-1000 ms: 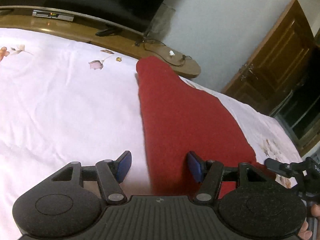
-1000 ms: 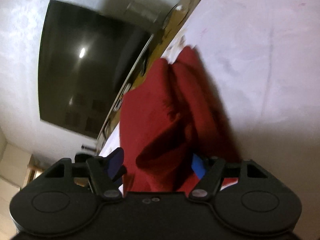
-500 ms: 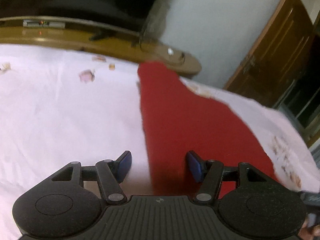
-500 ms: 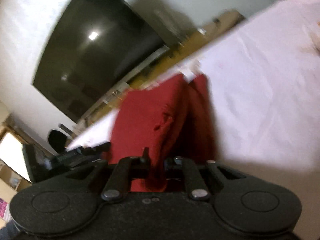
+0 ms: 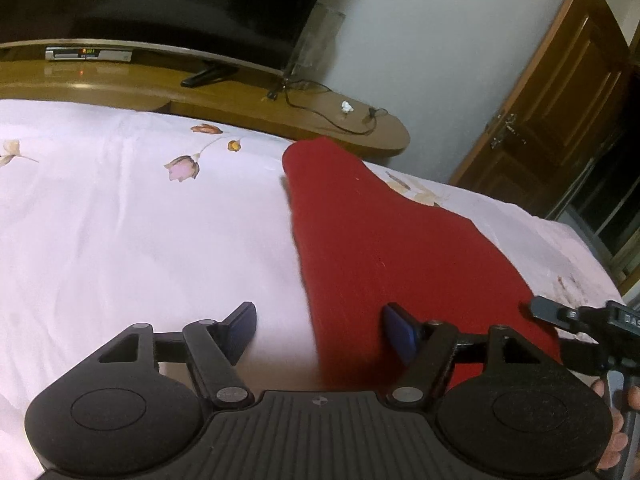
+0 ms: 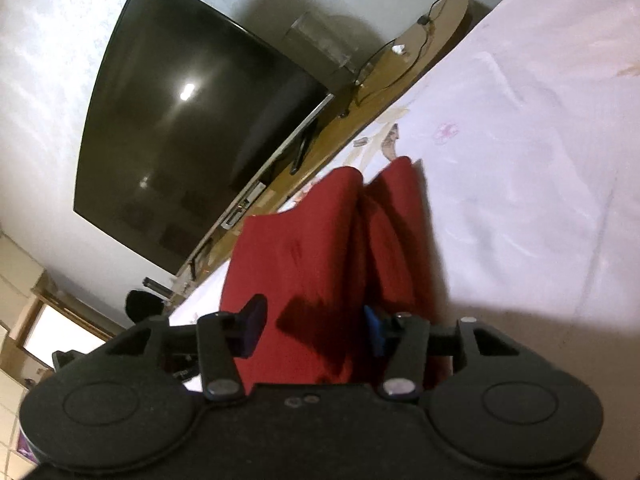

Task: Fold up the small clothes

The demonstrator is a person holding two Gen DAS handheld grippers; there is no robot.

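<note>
A small red garment [image 5: 384, 240] lies lengthwise on the white flowered bed sheet [image 5: 120, 232]. My left gripper [image 5: 320, 332] is open, its blue pads straddling the garment's near left edge. In the right wrist view the garment [image 6: 320, 248] shows two long folds running away from me. My right gripper [image 6: 312, 326] is open over its near end, with cloth between the blue pads but not pinched. The right gripper's tip also shows at the right edge of the left wrist view [image 5: 576, 316].
A wooden TV bench [image 5: 224, 96] with a black television [image 6: 192, 120], a set-top box [image 5: 88, 54] and cables runs along the bed's far edge. A brown wooden door [image 5: 560, 112] stands at the right. The sheet extends left of the garment.
My right gripper shut on the garment's near end half a second ago and has now opened again. The left gripper stayed open and hardly moved.
</note>
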